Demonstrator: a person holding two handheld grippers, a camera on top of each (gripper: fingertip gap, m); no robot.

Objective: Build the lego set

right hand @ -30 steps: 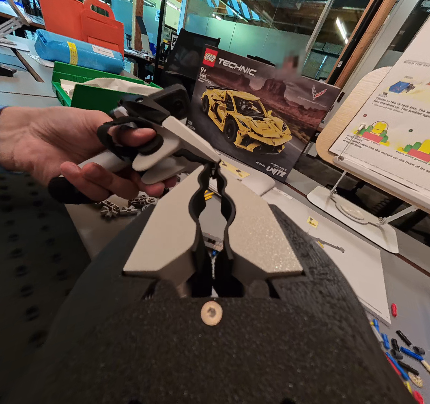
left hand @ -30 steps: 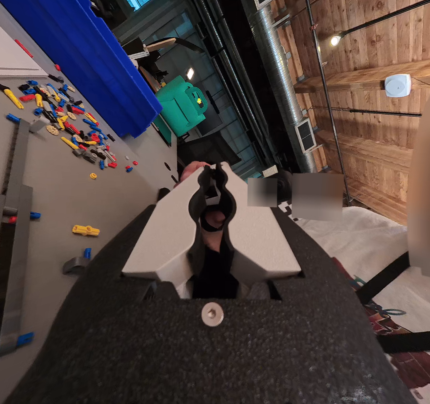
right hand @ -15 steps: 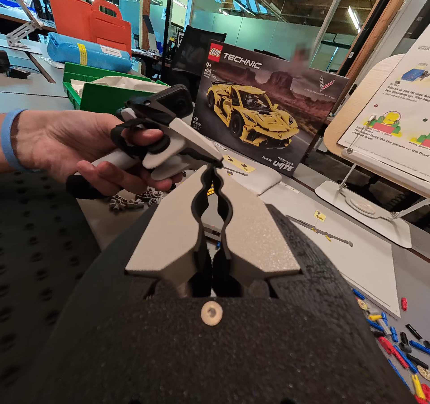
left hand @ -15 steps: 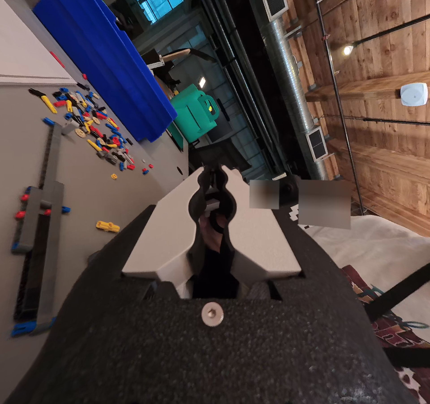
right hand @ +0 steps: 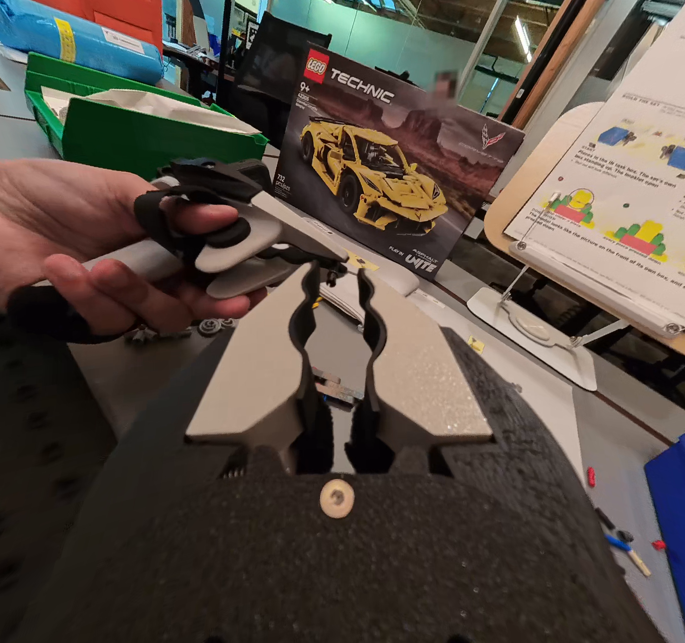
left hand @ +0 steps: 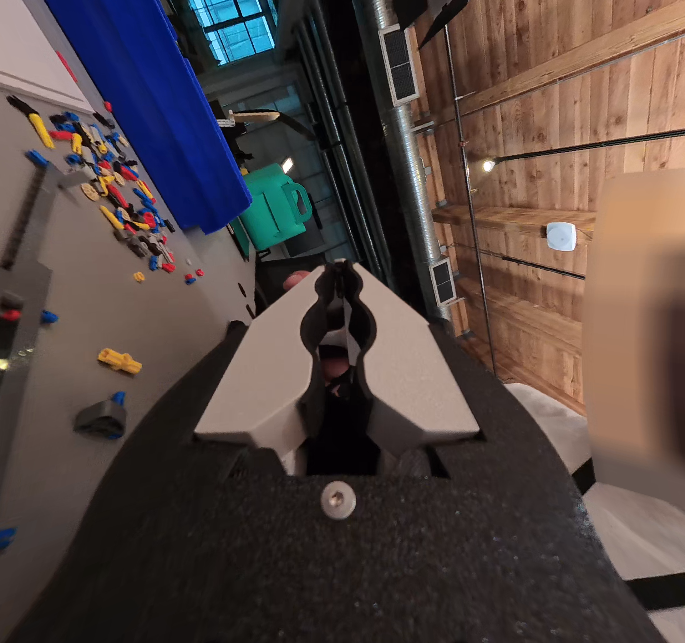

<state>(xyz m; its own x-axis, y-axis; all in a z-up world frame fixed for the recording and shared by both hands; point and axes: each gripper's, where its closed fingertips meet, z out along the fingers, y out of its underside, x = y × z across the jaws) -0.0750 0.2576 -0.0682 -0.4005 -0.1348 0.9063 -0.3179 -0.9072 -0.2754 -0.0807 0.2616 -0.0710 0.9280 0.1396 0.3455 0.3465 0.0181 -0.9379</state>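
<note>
left tongs (left hand: 339,267) closed | small black pin (right hand: 335,273) at tips | right tongs (right hand: 335,276) parted around it

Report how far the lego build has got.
Done: only a grey beam frame with a few pins lies assembled on the table. In hand: the left gripper is shut on a small black piece, with the open right gripper facing it. Left: nearly everything; the pile of loose pieces lies beside the blue bin.
</note>
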